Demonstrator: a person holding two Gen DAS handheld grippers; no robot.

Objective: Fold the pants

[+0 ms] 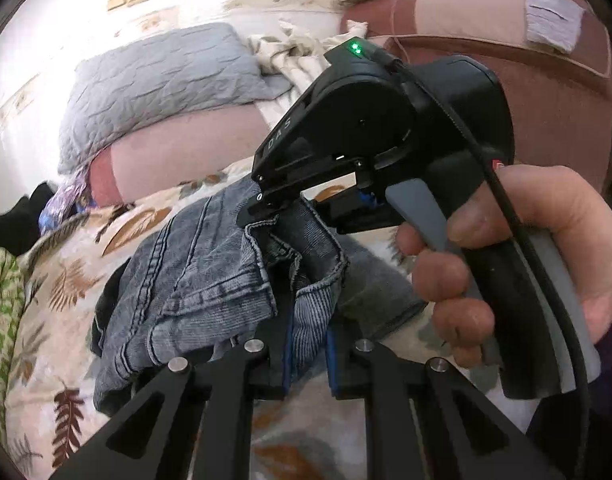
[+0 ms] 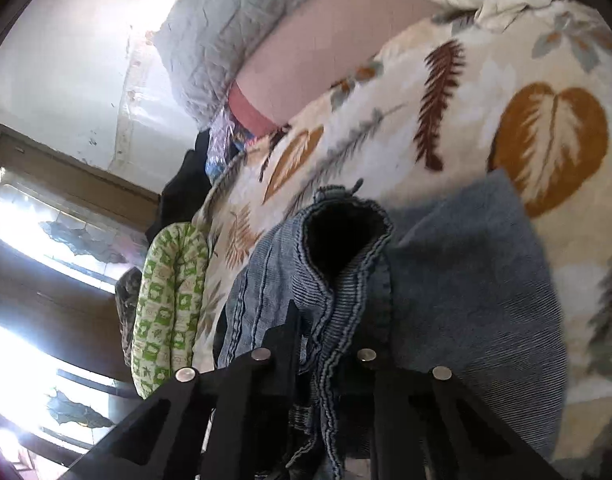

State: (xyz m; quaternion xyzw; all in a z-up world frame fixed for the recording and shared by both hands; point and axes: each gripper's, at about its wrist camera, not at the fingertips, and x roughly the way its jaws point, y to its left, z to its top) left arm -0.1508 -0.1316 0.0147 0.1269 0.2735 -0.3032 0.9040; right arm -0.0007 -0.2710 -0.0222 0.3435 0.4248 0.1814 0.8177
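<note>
The blue denim pants (image 1: 194,280) lie bunched on the leaf-print bedspread (image 1: 62,280). My left gripper (image 1: 307,354) is shut on a ribbed denim edge of the pants at the bottom of the left wrist view. My right gripper (image 1: 266,208), held in a hand, shows in the same view pinching another hem of the pants higher up. In the right wrist view my right gripper (image 2: 325,344) is shut on a fold of the pants (image 2: 345,280), lifted above the bedspread (image 2: 485,80); a flat part of the pants (image 2: 473,280) lies below.
A grey quilted pillow (image 1: 158,88) and a pink bolster (image 1: 186,156) lie at the head of the bed. A green patterned cushion (image 2: 166,300) sits at the bed's edge. A brown and pink sofa (image 1: 505,60) stands behind. A window (image 2: 46,260) is at left.
</note>
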